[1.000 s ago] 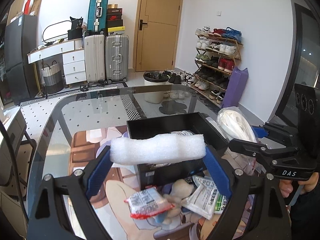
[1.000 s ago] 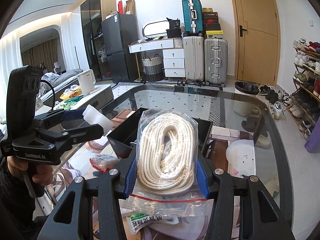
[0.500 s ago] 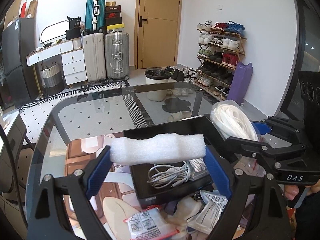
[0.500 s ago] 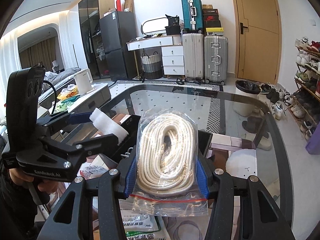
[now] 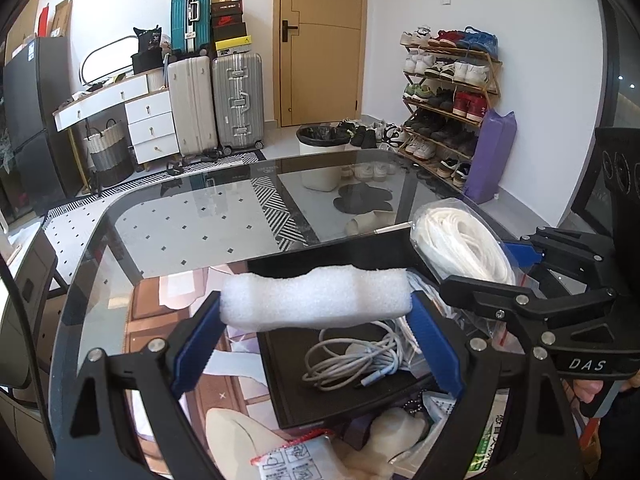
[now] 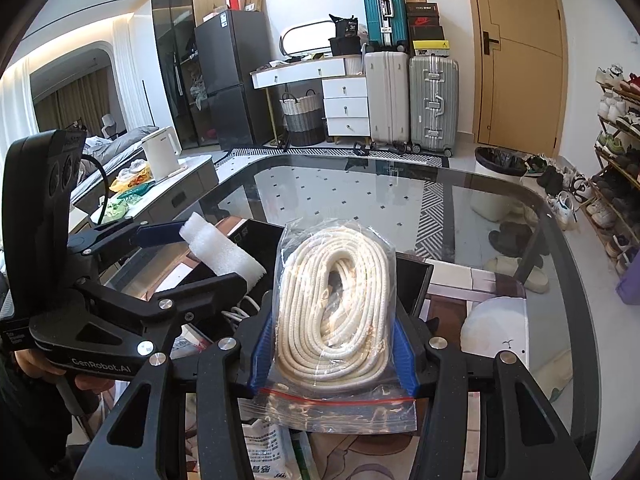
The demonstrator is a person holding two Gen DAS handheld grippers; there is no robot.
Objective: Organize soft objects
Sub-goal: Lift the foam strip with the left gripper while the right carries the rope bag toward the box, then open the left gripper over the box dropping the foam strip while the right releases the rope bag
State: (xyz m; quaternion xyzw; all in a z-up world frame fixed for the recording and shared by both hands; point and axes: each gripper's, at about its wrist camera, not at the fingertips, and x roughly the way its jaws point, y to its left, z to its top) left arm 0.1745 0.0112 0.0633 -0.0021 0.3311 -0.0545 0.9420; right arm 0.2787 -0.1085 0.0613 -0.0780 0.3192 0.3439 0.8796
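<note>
My left gripper [image 5: 316, 304] is shut on a white foam roll [image 5: 316, 298], held crosswise above the near left part of an open black box [image 5: 280, 364]. The foam roll [image 6: 224, 254] and left gripper [image 6: 208, 256] also show in the right wrist view. My right gripper [image 6: 332, 328] is shut on a clear zip bag of coiled white rope [image 6: 334, 304], held over the box's right side; the bag [image 5: 464, 244] also shows in the left wrist view. A grey coiled cable [image 5: 352, 360] lies inside the box.
The box stands on a glass table [image 5: 180, 236]. Sealed packets [image 5: 296, 460] and a cream plush item [image 5: 396, 428] lie on the table near me. A green and white packet [image 6: 268, 452] lies under my right gripper. Suitcases, a shoe rack and a door stand beyond.
Both grippers have moved forward over the black box with their loads. The box interior with the cable now lies under the foam roll.
</note>
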